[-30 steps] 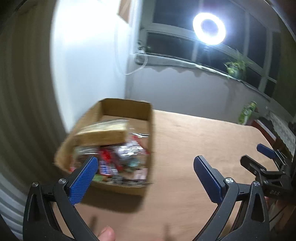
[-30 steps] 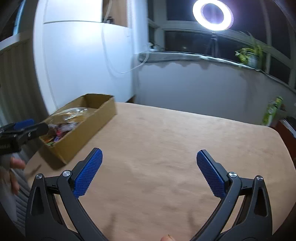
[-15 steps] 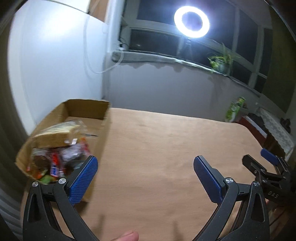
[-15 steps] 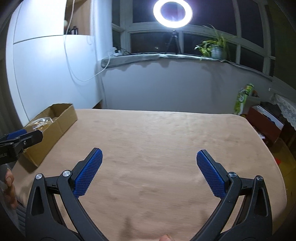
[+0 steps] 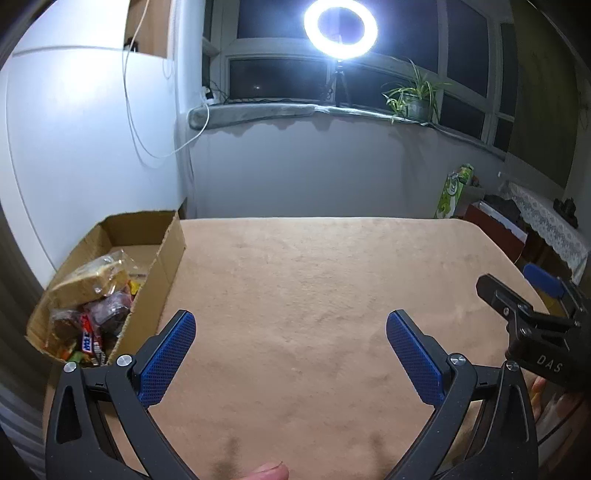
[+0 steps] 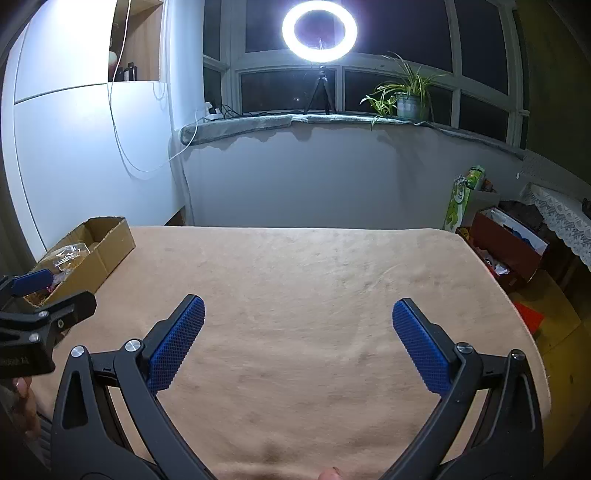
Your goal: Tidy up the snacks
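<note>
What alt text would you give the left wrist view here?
The open left gripper hovers over a tan table, holding nothing. At the table's left edge sits an open cardboard box of wrapped snacks. The right gripper shows at the right edge, and a ring light glows in a dark window.

L tongs [image 5: 291,358] wide apart, R tongs [image 6: 298,347] wide apart, both empty

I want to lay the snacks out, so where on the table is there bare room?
The table is bare from the box at its left edge across to its right edge. Only the box is crowded, its near end heaped with snacks.
</note>
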{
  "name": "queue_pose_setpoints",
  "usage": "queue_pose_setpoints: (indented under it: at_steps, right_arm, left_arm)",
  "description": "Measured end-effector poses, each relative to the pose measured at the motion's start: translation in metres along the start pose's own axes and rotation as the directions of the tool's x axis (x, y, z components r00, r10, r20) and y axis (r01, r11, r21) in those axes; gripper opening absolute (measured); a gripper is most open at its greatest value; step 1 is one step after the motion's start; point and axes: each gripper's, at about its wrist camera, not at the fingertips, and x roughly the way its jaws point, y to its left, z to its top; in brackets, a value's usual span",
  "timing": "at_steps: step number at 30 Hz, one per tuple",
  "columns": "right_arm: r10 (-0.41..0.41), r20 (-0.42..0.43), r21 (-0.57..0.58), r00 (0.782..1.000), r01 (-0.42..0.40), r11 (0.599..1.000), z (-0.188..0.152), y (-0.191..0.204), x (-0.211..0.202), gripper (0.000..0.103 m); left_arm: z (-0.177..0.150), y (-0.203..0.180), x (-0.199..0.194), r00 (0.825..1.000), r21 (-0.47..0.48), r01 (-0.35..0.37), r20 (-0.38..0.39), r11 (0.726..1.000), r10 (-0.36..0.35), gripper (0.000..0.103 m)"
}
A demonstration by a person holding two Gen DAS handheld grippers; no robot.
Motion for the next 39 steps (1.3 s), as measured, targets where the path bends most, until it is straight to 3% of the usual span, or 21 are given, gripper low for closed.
queue_pose_setpoints:
  at_steps: [11, 39]
  right_arm:
    - [-0.005, 0.006, -0.018, 1.000, 0.005, 1.000, 0.005, 0.005, -0.003, 0.103]
    - [0.011, 0.002, -0.046, 1.000, -0.011, 0.999, 0.009, 0.016, 0.000, 0.103]
  left_arm:
    - [0.003, -0.001, -0.013, 0.999, -0.036, 0.034, -0.001, 0.999, -0.034, 0.103]
    - [0.000, -0.004, -0.018, 1.000, -0.012, -0.018, -0.011, 1.000, 0.018, 0.103]
